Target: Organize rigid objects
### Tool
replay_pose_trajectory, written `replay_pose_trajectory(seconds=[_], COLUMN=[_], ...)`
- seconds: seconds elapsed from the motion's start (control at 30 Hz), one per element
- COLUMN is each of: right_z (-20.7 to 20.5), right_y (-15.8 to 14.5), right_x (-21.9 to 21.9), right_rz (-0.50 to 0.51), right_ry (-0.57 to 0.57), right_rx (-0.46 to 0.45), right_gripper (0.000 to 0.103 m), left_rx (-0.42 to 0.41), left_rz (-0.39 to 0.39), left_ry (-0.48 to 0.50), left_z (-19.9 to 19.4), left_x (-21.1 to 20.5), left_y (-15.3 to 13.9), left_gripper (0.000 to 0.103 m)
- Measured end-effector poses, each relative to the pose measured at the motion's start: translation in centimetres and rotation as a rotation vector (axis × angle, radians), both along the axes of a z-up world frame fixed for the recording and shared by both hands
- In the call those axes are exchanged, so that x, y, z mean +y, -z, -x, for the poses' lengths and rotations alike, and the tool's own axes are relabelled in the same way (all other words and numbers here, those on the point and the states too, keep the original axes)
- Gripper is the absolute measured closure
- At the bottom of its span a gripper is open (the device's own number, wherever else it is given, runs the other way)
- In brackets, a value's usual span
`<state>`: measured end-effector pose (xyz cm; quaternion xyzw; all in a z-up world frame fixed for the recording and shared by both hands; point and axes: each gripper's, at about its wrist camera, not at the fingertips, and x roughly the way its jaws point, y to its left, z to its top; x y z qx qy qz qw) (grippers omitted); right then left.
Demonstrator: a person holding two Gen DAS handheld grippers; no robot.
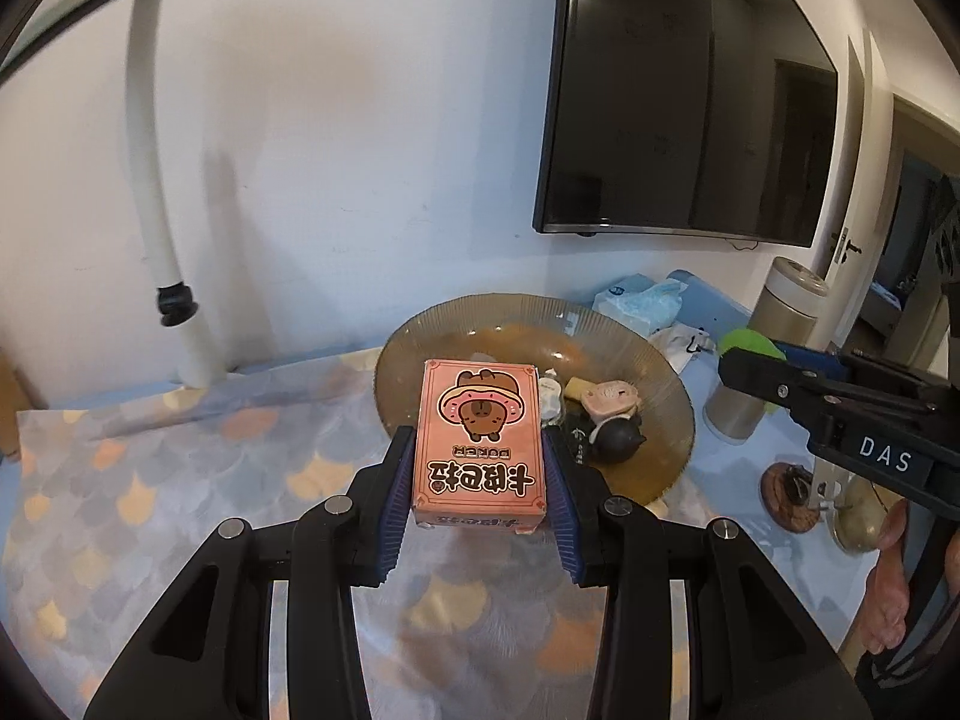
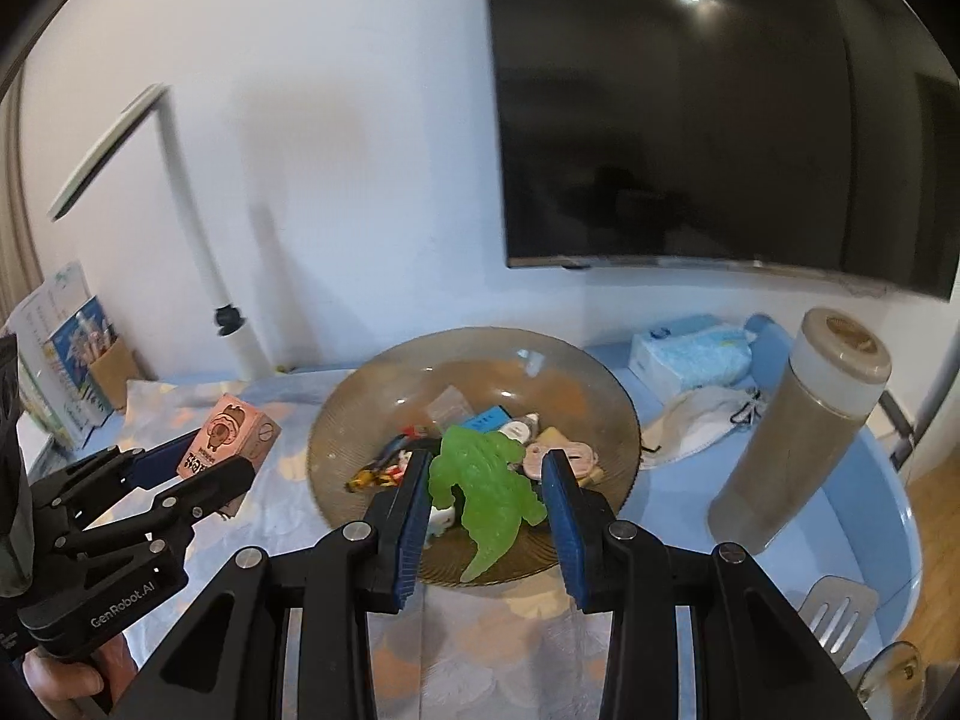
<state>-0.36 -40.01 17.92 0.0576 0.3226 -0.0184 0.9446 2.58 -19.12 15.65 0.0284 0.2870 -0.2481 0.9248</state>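
Scale-patterned tablecloth against white wall, dark TV above. Left gripper clamps pink card box; right gripper clamps green dinosaur over glass bowl.

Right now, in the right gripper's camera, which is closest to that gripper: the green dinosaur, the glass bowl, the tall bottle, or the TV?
1. The green dinosaur, held between the right gripper's pads.
2. The glass bowl, just beyond and below the dinosaur.
3. The tall bottle, standing off to the right.
4. The TV, up on the wall at the back.
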Motion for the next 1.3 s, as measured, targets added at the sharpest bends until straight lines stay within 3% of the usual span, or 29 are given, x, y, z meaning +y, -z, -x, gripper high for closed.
replay_pose_trajectory(seconds=[0.1,0.3,0.7,0.8,0.83,0.87,0.9,1.07,1.3], right_z=[-1.5,-4.0,-6.1,-6.2,-6.2,-6.0,-5.7,-4.3,-2.1], right_y=[1.3,4.1,7.8,7.7,7.5,7.3,6.8,5.3,4.3], right_x=[-1.4,-2.4,-1.6,-1.1,-1.1,-1.1,-1.0,0.8,8.0], right_rz=[-0.097,-0.149,-0.106,-0.049,-0.043,-0.048,-0.056,-0.067,-0.1], right_ry=[-0.013,0.021,0.042,0.058,0.065,0.064,0.055,0.036,-0.113], right_rx=[0.039,0.111,0.174,0.161,0.156,0.143,0.126,0.099,0.097], right_gripper=[0.067,0.067,0.067,0.059,0.051,0.05,0.051,0.05,0.05], left_rx=[0.027,0.08,0.133,0.094,0.075,0.053,0.032,-0.003,-0.011], left_rz=[0.012,0.024,0.029,0.036,0.03,0.03,0.043,0.101,0.125], left_ry=[0.003,0.011,0.049,0.059,0.046,0.023,0.003,-0.056,-0.222], left_z=[-1.7,-4.6,-7.0,-6.8,-6.6,-6.4,-6.1,-3.9,1.1], left_x=[-0.4,-1.3,-4.1,-4.1,-4.0,-3.6,-2.9,2.7,12.2], left_y=[0.5,1.8,4.4,4.2,3.9,3.6,3.1,0.8,-1.0], left_gripper=[0.065,0.065,0.065,0.053,0.036,0.021,0.019,0.019,0.019])
